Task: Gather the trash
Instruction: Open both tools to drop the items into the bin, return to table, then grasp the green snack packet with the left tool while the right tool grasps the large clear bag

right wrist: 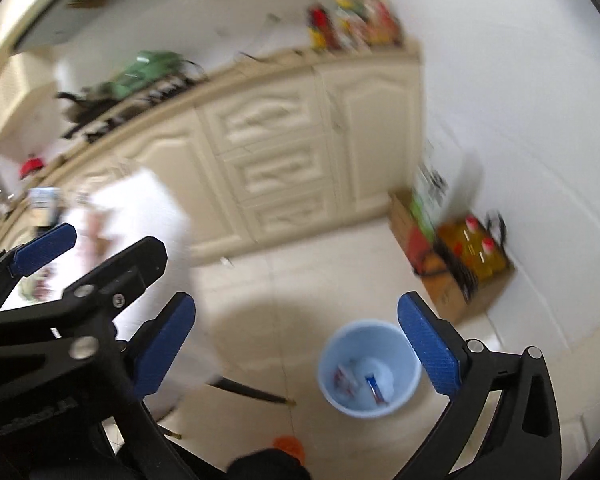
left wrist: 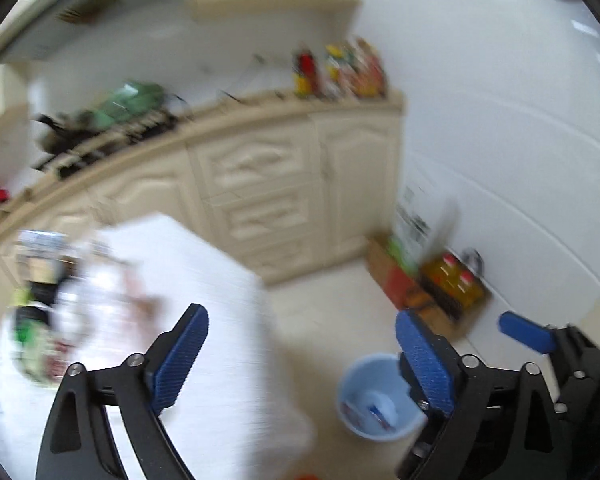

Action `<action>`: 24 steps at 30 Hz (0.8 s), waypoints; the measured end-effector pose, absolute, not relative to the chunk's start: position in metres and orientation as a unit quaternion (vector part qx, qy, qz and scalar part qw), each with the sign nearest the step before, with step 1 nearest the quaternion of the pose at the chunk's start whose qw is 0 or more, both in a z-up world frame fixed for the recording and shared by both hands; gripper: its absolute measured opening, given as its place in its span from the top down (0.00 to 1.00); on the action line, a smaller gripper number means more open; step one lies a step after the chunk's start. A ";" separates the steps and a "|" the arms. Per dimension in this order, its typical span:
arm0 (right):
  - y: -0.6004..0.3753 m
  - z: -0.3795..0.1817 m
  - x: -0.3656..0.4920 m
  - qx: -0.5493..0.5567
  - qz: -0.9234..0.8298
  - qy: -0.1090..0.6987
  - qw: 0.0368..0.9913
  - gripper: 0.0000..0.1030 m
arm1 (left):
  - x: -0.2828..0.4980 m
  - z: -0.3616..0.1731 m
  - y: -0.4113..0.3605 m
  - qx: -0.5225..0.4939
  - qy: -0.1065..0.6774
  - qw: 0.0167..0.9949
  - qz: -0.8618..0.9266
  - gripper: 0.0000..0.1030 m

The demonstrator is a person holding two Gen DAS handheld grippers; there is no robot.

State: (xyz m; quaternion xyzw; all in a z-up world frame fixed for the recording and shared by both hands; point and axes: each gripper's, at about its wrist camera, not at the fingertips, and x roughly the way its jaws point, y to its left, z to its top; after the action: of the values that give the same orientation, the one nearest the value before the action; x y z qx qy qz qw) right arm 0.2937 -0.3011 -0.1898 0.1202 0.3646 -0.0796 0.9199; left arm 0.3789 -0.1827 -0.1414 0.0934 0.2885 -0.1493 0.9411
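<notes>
Bin [right wrist: 369,368] apparently between right fingers [right wrist: 428,350]

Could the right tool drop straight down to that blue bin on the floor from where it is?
Probably yes. The right tool is open with nothing between its pads, and the bin stands on bare floor below it, slightly to the right. The white table and the left tool are off to the left.

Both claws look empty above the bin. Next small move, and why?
Probably swing back to the white table for another piece. Both the left claw and right claw are open with nothing between the pads, the blue bin already holds wrappers, and blurred clutter remains on the table's far side.
</notes>
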 end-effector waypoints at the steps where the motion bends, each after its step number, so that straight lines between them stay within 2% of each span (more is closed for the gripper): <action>1: -0.288 -0.180 0.295 0.109 -0.072 0.358 0.925 0.00 | 0.371 -0.133 -0.164 0.085 0.275 0.947 -0.141 0.05; 5: -0.226 -0.149 0.306 0.073 -0.022 0.333 0.940 0.00 | 0.346 -0.116 -0.101 0.061 0.243 0.962 -0.108 0.01; 11: -0.155 -0.145 0.337 0.038 0.032 0.335 0.941 0.00 | 0.315 -0.114 -0.017 0.043 0.232 0.970 -0.055 0.01; 18: -0.108 -0.179 0.370 0.006 0.059 0.376 0.925 0.00 | 0.323 -0.143 0.052 -0.006 0.289 0.957 0.003 0.01; 24: -0.095 -0.209 0.392 -0.014 0.055 0.413 0.909 0.00 | 0.351 -0.178 0.075 -0.051 0.352 0.935 0.017 0.03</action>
State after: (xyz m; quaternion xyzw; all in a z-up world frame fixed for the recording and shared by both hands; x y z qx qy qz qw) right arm 0.3916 -0.0954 -0.2091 -0.0139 0.4133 0.0545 0.9089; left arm 0.3508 0.0752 -0.1780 -0.0513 0.3515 0.0173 0.9346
